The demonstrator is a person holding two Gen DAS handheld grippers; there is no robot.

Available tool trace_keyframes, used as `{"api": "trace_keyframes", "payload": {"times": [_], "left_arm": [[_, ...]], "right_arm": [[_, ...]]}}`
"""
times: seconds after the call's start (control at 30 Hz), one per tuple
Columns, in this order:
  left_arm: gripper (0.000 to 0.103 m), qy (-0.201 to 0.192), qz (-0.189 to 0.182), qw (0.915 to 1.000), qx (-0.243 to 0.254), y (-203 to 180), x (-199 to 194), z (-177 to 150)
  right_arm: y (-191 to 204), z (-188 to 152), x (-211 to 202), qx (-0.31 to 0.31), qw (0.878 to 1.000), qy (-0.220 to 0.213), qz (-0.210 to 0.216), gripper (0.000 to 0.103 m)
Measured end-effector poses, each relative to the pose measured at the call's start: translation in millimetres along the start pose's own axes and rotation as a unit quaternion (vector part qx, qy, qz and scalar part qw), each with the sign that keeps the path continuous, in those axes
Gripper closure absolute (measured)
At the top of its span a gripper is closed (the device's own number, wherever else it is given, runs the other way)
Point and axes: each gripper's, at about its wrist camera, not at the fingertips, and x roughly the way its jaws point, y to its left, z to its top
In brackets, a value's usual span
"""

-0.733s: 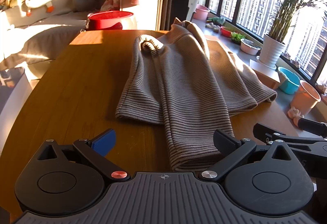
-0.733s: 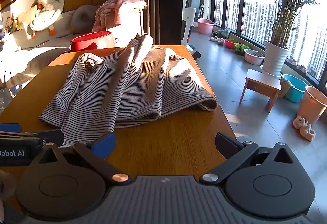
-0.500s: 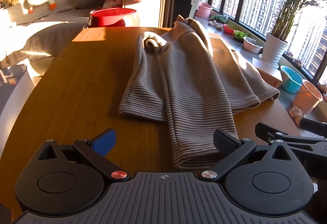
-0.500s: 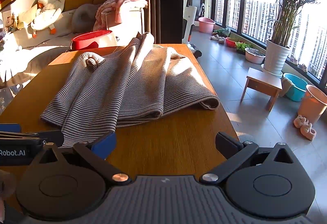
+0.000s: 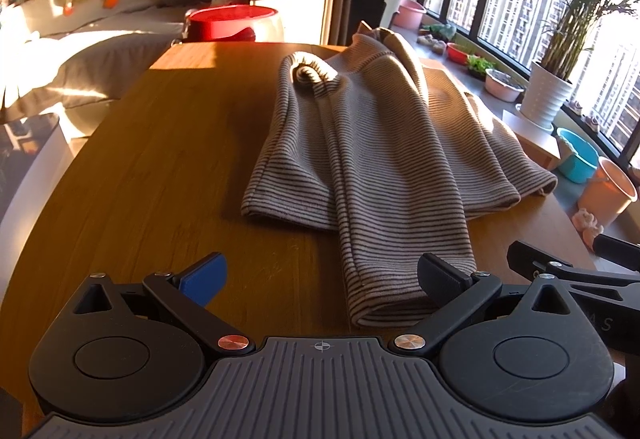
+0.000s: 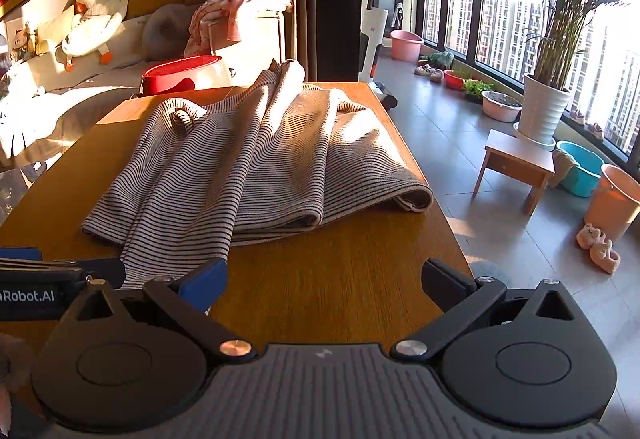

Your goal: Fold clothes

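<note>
2 grippers wait with fingers spread and empty at the near edge of the wooden table [image 5: 160,159]. The striped sweater [image 5: 372,159] lies partly folded mid-table, its sleeve end just ahead of the left gripper [image 5: 320,279]. The right gripper [image 6: 324,279] hovers over bare wood. Best to pinch the cuff squarely, then lift low so the layers don't slide.

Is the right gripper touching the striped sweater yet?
Cannot tell. In the right wrist view the right gripper is open, but its blue finger overlaps the striped sweater hem.
</note>
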Motion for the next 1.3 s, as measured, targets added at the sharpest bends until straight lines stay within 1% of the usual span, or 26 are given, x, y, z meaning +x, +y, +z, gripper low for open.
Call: {"api": "trace_keyframes", "payload": {"times": [1.3], "left_arm": [[0.0,0.0,0.011,0.9999,0.002,-5.5,5.6,-3.9]], "right_arm": [[-2.2,-0.5,-2.3,0.003,1.0,0.006,0.002,0.0]]}}
